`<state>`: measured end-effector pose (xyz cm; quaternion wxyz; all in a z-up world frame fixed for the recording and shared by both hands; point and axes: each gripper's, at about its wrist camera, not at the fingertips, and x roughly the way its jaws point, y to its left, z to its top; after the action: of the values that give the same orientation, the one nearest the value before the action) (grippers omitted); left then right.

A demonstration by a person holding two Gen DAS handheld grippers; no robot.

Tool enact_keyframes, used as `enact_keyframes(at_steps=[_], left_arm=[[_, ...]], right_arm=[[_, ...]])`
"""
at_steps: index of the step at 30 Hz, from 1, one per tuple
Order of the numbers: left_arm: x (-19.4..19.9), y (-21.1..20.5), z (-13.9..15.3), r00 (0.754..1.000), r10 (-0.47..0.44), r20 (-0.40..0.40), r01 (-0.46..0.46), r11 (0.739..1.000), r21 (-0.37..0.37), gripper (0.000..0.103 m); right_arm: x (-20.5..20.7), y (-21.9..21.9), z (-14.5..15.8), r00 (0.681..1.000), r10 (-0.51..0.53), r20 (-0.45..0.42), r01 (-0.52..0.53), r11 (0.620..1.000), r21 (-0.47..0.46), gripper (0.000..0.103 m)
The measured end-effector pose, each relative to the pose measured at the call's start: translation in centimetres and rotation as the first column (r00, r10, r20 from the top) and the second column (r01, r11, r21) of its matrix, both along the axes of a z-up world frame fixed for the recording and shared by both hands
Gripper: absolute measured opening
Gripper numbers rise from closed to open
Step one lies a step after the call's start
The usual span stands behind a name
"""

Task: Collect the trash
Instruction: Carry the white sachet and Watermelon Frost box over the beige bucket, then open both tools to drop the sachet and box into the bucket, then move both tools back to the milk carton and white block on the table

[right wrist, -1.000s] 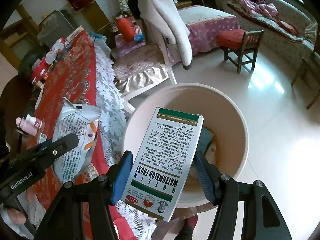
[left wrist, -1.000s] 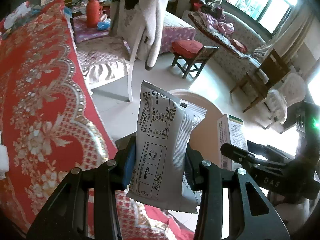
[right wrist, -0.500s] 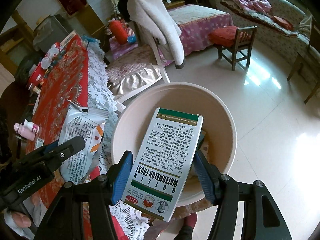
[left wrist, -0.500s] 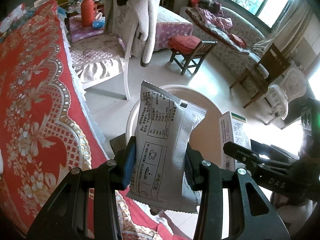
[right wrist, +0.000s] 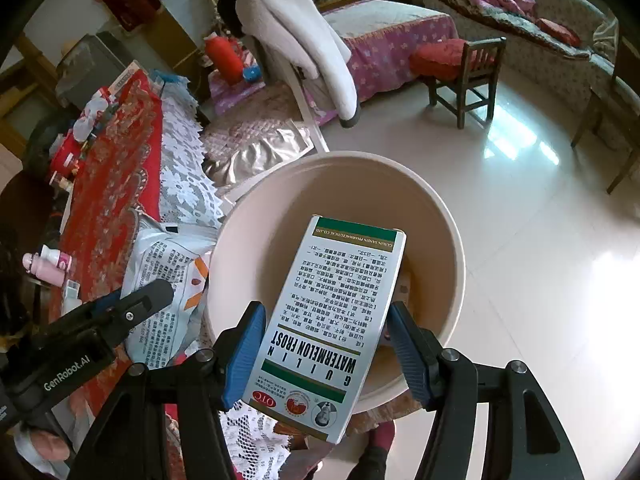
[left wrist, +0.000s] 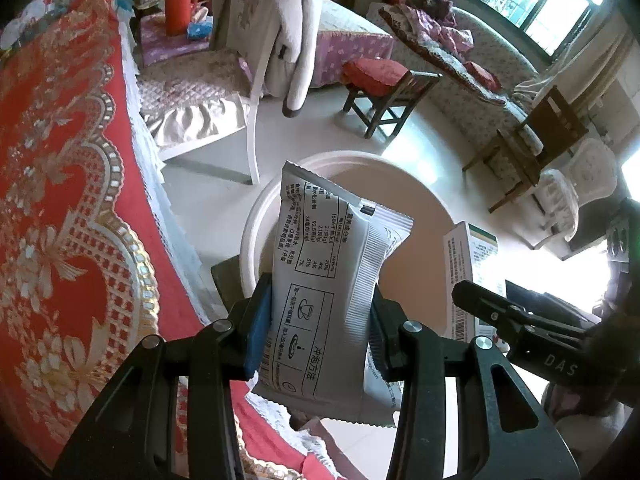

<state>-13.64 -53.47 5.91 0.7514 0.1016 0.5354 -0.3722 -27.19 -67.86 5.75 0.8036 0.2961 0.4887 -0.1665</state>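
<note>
Right now, on the far left, I'm seeing the bench w/ its red-and-gold cloth and white lace edge hanging down. Next over, my left tongs are clamping a silver sachet, blue pads pressing both long sides; it's standing upright w/ printed tables and a cup pictogram facing the cam. It's hanging over the near-left part of the cream bin, which is sitting on the floor just beside the bench edge. To the right of that in the left wrist view, the other tongs are poking in, carrying the box's narrow side.

Switching to the right wrist view: at left the left tongs are showing w/ the sachet's other face, white w/ orange marks, beside the lace. A pink-and-white bottle is lying on the bench further left. Center, my right tongs are gripping a white-and-green medicine box marked "Watermelon Frost", pads on both long edges, box tilting slightly and sitting over the bin's opening, above the rim level. Some scraps are lying in the bin bottom, can't make out what. Beyond, a white chair w/ a fleece draped over it; to the right, a small wooden chair w/ a red cushion on the glossy tile floor.
</note>
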Motion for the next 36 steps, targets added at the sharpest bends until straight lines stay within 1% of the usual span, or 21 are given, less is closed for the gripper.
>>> enact_keyframes(at_steps=[8, 10, 13, 16, 21, 29, 33, 36], left_arm=[[0.3, -0.5, -0.6, 0.999, 0.005, -0.037, -0.005, 1.000, -0.001, 0.042], [0.3, -0.6, -0.7, 0.999, 0.009, -0.044, -0.009, 1.000, -0.001, 0.045], [0.5, -0.6, -0.9, 0.997, 0.013, -0.076, -0.014, 1.000, -0.014, 0.048], [0.8, -0.4, -0.8, 0.997, 0.025, -0.078, -0.027, 0.999, -0.024, 0.053], [1.0, -0.1, -0.8, 0.995, 0.025, -0.097, -0.028, 0.999, -0.020, 0.054], [0.9, 0.6, -0.5, 0.995, 0.037, -0.091, -0.039, 0.999, -0.021, 0.054], [0.7, 0.8, 0.0, 0.997, 0.035, -0.064, -0.037, 0.999, -0.020, 0.054], [0.6, 1.3, 0.6, 0.999, 0.042, -0.030, -0.042, 0.999, -0.015, 0.054]], right_arm=[[0.3, -0.6, -1.0, 1.000, -0.017, -0.015, 0.017, 1.000, 0.019, 0.061], [0.3, -0.6, -1.2, 1.000, -0.018, -0.022, 0.018, 1.000, 0.020, 0.061], [0.4, -0.8, -1.5, 0.999, -0.023, -0.030, 0.024, 0.999, 0.022, 0.061], [0.3, -0.8, -1.7, 0.999, -0.032, -0.029, 0.033, 0.999, 0.024, 0.061], [0.2, -0.8, -1.8, 0.999, -0.042, -0.035, 0.043, 0.999, 0.032, 0.063], [0.2, -0.5, -1.6, 0.999, -0.041, -0.034, 0.042, 0.999, 0.031, 0.064], [0.2, 0.0, -1.3, 0.999, -0.031, -0.028, 0.032, 0.999, 0.024, 0.064], [0.2, 0.5, -0.9, 1.000, -0.025, -0.019, 0.025, 1.000, 0.018, 0.064]])
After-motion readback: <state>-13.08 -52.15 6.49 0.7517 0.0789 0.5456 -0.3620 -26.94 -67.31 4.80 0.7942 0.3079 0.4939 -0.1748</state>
